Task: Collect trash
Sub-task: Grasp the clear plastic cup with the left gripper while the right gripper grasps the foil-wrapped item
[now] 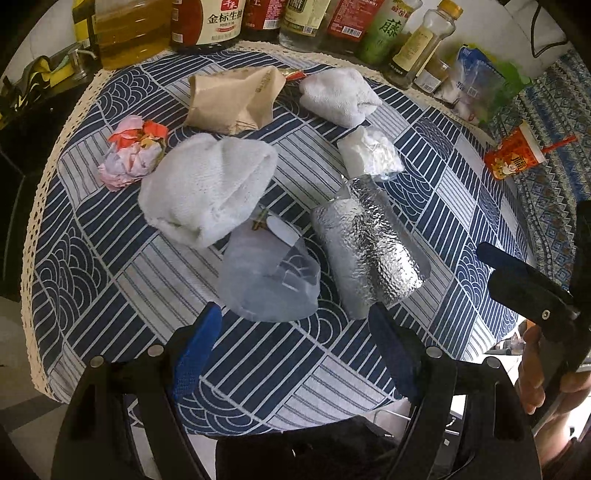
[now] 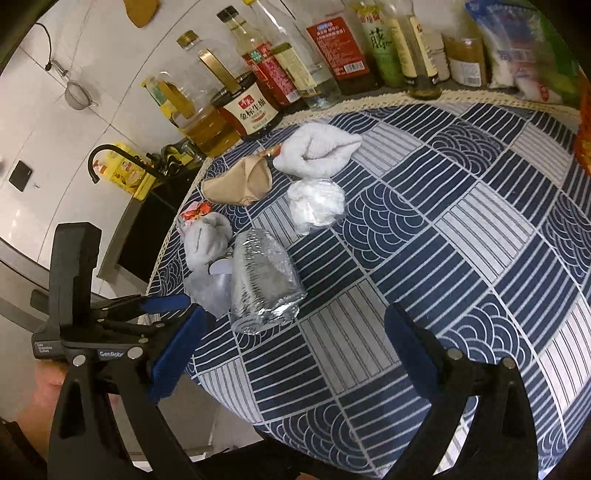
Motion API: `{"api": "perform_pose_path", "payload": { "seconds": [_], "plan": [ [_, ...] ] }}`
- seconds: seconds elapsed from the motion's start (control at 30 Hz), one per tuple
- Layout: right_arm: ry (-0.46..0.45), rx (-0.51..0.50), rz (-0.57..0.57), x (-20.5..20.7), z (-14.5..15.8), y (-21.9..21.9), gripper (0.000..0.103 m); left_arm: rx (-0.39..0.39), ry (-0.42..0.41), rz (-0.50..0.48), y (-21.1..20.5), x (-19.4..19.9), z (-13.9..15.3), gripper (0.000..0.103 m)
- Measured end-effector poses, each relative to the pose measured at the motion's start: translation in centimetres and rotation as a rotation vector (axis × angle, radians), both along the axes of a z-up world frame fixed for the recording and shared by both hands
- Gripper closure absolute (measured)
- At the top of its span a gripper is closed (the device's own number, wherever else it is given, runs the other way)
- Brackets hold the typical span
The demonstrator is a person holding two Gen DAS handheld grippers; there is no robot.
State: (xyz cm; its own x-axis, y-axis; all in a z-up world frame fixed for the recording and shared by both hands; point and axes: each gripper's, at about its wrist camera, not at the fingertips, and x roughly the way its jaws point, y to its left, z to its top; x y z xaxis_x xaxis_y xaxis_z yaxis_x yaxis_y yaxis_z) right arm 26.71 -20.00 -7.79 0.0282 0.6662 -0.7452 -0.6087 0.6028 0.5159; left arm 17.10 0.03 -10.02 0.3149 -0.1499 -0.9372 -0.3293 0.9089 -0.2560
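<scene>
Silver foil pouch lies on the worktop beside a clear plastic bag. Left tool and right tool hover wide apart, holding nothing.

On the tablecloth, taking the foil roll as landmark in the left wrist view: a clear plastic piece touches its left, a white towel lies farther left, a wrapped white wad just behind, and bottles stand well behind.
</scene>
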Motion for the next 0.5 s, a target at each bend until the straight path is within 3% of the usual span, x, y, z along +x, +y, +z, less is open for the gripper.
{"api": "perform_pose_path", "payload": {
  "seconds": [0.5],
  "plan": [
    [0.114, 0.035, 0.156, 1.3, -2.3, 4.4, 0.014, 0.094, 0.017, 0.046, 1.3, 1.9, -1.1, 0.025]
  ]
}}
